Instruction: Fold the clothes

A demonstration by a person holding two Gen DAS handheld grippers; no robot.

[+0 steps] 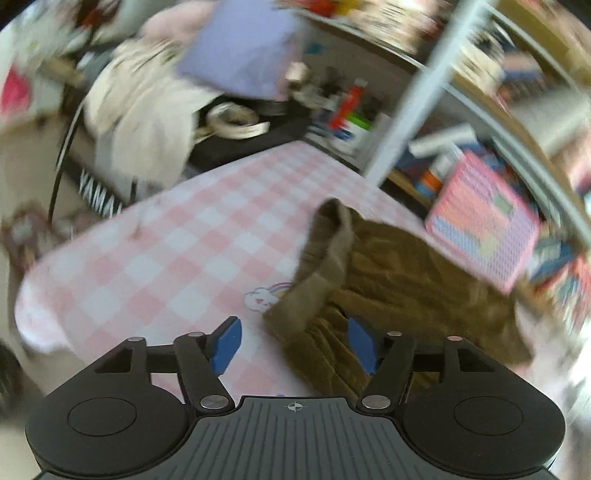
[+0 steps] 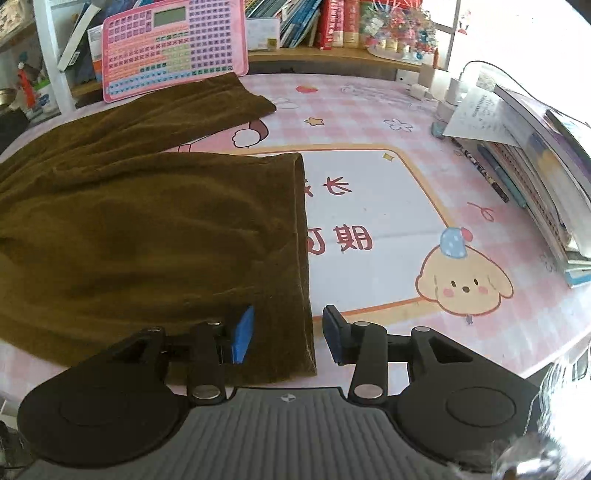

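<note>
Brown corduroy trousers (image 2: 147, 229) lie spread on the pink checked table mat (image 2: 388, 206), both legs pointing right. My right gripper (image 2: 288, 334) is open, its jaws standing either side of the near leg's hem edge, just above the cloth. In the blurred left wrist view the trousers' waist end (image 1: 388, 266) lies bunched at the right. My left gripper (image 1: 293, 341) is open over the waist corner, with the right pad (image 1: 362, 345) above the cloth and the left pad above the bare mat (image 1: 166, 251).
A pink keyboard-pattern board (image 2: 173, 48) leans at the table's far edge against a bookshelf (image 2: 332, 26). Stacked books (image 2: 546, 177) and papers line the right edge. A chargers-and-cable cluster (image 2: 439, 88) sits far right. Beige clothes (image 1: 140, 110) hang beyond the table's left side.
</note>
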